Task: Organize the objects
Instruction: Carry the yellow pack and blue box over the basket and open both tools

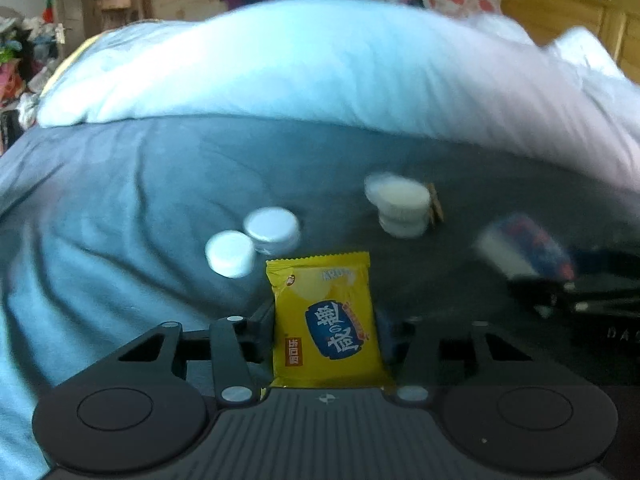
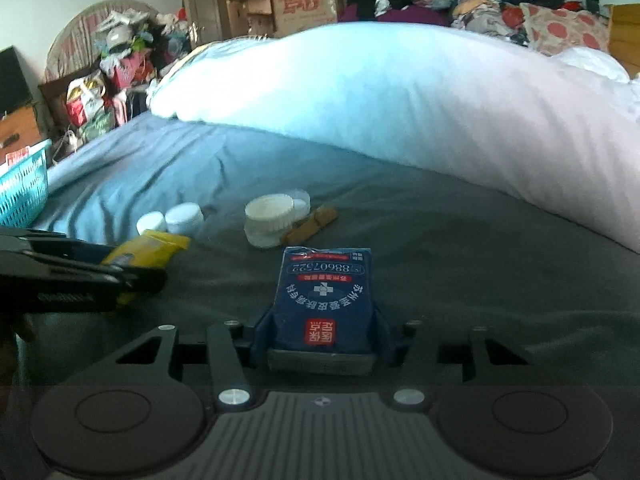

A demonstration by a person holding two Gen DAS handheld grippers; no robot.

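left gripper (image 1: 326,336): clamped on a yellow snack packet (image 1: 326,316), held upright above the bed.
right gripper (image 2: 322,330): clamped on a dark blue packet (image 2: 324,300) with white print.
grey sheet (image 2: 440,248): two white bottle caps (image 2: 172,218) at left, a white lidded jar (image 2: 268,220) at centre with a brown stick (image 2: 312,224) touching its right side.
white duvet (image 2: 400,92): bunched across the far side.
teal basket (image 2: 20,196): off the bed's left edge.

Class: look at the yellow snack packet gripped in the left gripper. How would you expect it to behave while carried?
The yellow snack packet looks like thin foil film, so it is probably light and floppy. It stands upright between the left gripper fingers, suggesting some air-puffed stiffness. Its glossy surface could slip, and hard squeezing may crush whatever is inside.
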